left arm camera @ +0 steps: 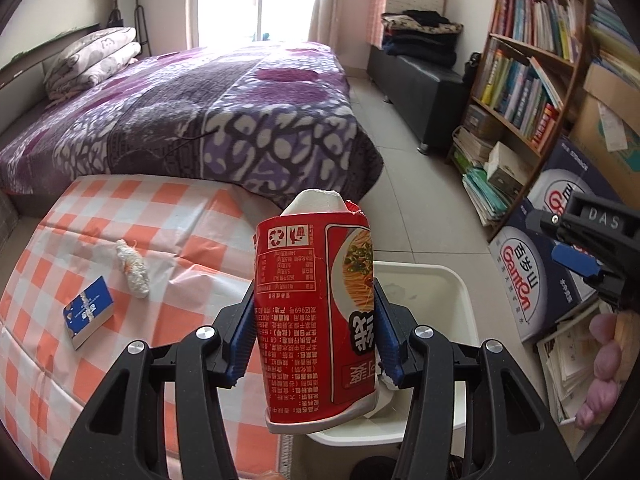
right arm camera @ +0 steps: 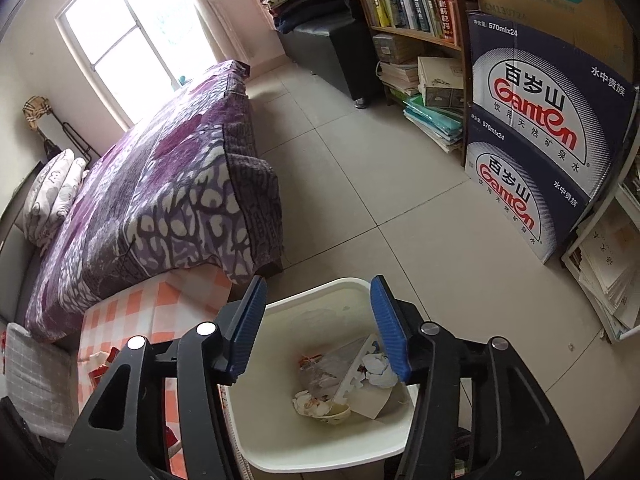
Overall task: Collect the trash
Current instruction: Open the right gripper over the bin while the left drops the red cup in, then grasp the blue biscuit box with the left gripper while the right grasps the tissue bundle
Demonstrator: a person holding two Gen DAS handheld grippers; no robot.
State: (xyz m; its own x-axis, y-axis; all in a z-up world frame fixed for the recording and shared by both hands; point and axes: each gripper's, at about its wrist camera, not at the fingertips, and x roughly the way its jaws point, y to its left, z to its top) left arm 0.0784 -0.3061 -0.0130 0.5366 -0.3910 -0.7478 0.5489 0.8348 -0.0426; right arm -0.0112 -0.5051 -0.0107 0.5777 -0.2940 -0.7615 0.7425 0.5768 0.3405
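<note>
Red and crushed, the noodle cup (left arm camera: 316,316) sat upside down between the blue pads of our left gripper (left arm camera: 316,324), which clamped it on both sides. We held it above the near edge of the white bin (left arm camera: 448,280), just right of the orange-checked table (left arm camera: 100,240). On that table lay a crumpled tissue (left arm camera: 133,270) and a small blue box (left arm camera: 88,312), near each other but apart. Our right gripper (right arm camera: 318,326) hung over the bin (right arm camera: 280,432) with its pads spread and nothing between them; paper scraps (right arm camera: 378,368) and wrappers lay inside.
</note>
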